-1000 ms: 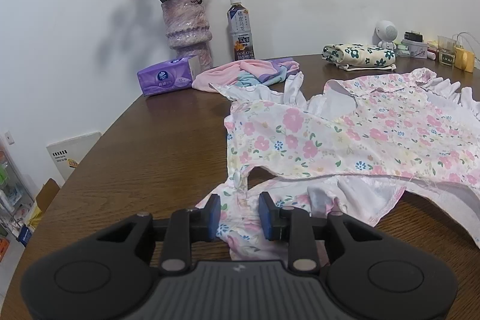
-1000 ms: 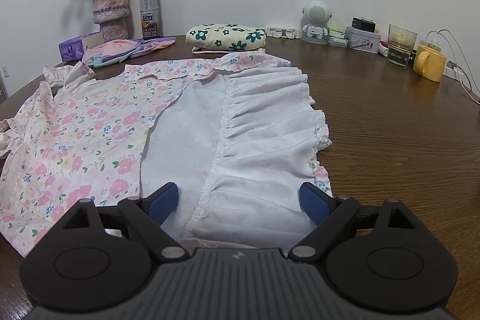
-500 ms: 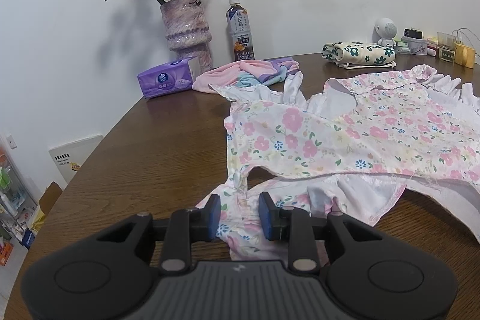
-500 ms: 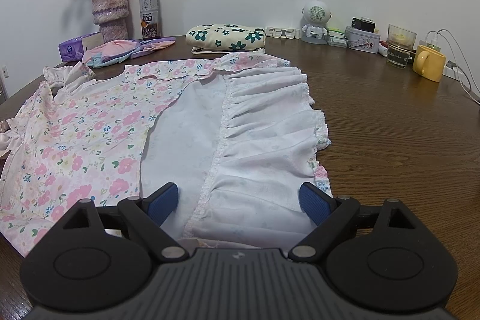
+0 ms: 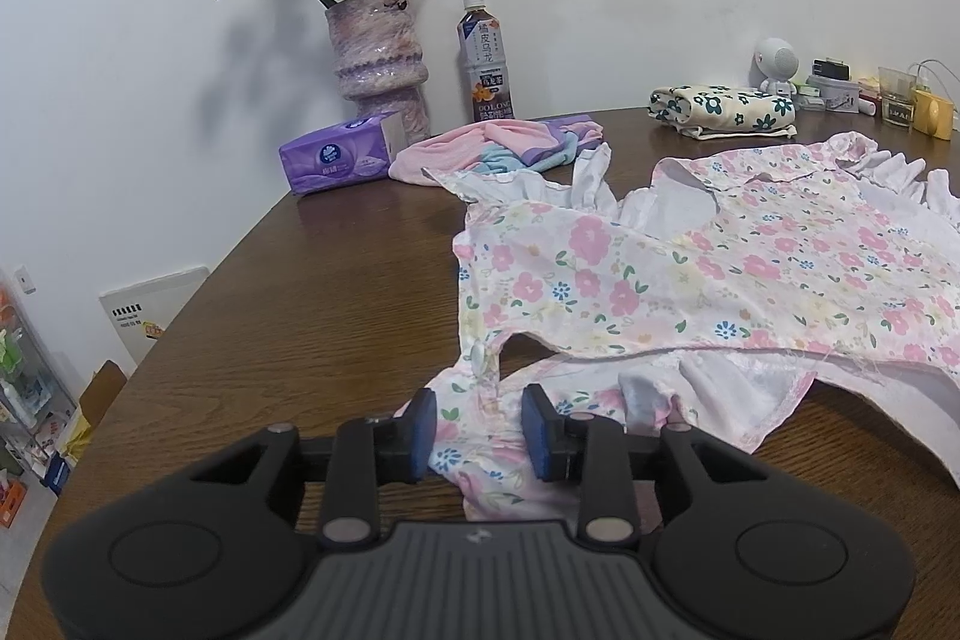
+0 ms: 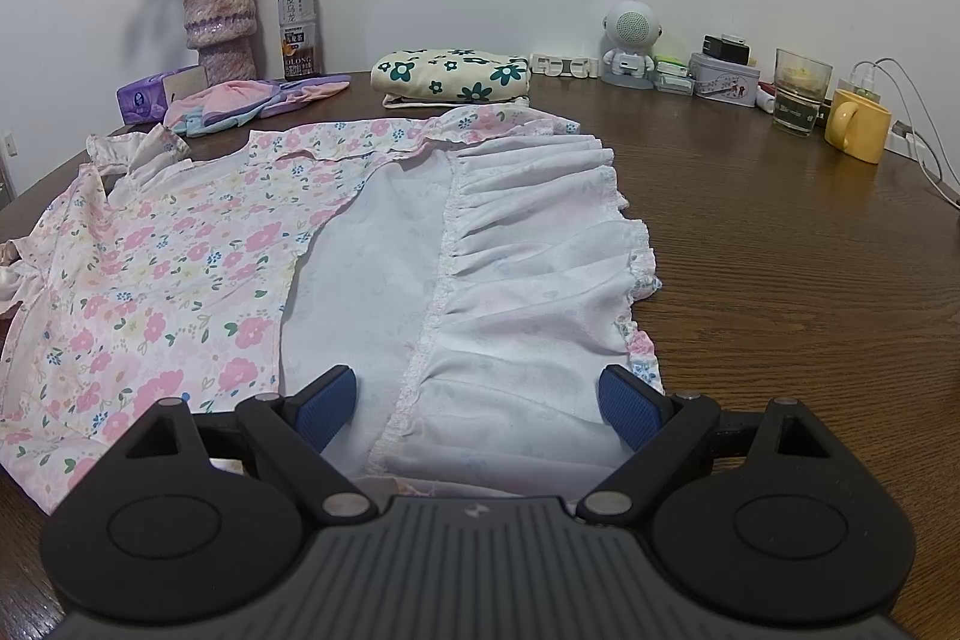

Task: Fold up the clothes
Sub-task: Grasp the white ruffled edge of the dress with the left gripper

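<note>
The floral dress (image 5: 708, 280) lay spread on the brown bench (image 5: 312, 316), printed side up on one half and the pale inside of the frilled skirt (image 6: 528, 256) showing on the other. In my left wrist view the bunched sleeve end sat at six o'clock, between the pads of the left gripper (image 5: 478, 435); its jaws stood narrow and had just eased a little wider, with cloth lying between them but, as far as I could see, not pinched. In my right wrist view the right gripper (image 6: 477, 403) had its jaws wide apart over the white hem at six o'clock, holding nothing. Outward from the dress, at about eleven o'clock in the left view, a pink and blue cloth (image 5: 504, 148) lay bundled just beyond the collar, with a purple tissue pack (image 5: 339, 157) beside it, then a mauve vase (image 5: 378, 64) of dried roses and a tea bottle (image 5: 485, 64) against the wall. At one o'clock a folded cream garment with dark flowers (image 5: 720, 109) rested near the far edge. In the right view, at two o'clock, I saw a small white robot figure (image 6: 630, 40), a glass (image 6: 801, 100) and a yellow mug (image 6: 858, 133).
</note>
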